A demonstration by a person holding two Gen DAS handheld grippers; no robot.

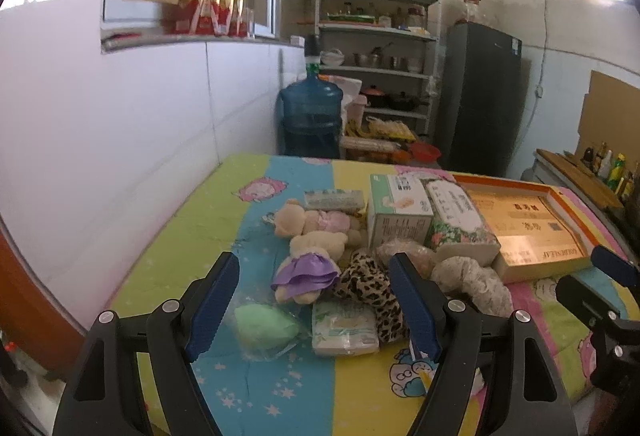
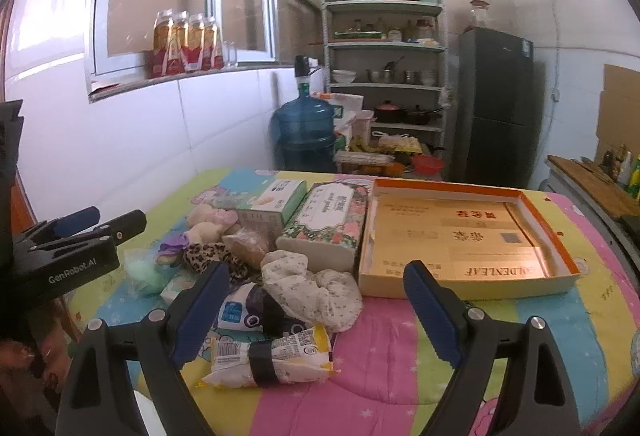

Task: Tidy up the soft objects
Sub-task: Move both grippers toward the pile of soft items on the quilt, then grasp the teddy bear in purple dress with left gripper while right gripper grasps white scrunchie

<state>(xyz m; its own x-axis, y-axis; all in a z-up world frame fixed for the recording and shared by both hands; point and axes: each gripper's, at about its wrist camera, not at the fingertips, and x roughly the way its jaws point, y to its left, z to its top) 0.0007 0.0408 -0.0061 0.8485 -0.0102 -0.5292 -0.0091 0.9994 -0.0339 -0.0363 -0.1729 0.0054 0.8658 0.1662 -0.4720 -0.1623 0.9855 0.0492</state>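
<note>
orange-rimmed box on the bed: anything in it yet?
Empty. The orange-rimmed box shows only its printed bottom; the soft items still lie in a pile beside it.

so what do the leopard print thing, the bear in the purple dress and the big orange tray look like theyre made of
Leopard print thing: soft fabric, matte, bunched like a scrunchie.
Bear in the purple dress: cream fuzzy plush; the dress looks like shiny satin, with glossy folds.
Orange-rimmed tray: probably printed cardboard, a thin-walled box lid with a slight sheen.

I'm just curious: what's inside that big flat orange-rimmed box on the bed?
Nothing loose shows inside the orange-rimmed box: only its gold printed floor, bare in both views. The near wall hides a thin strip of floor behind it.
</note>
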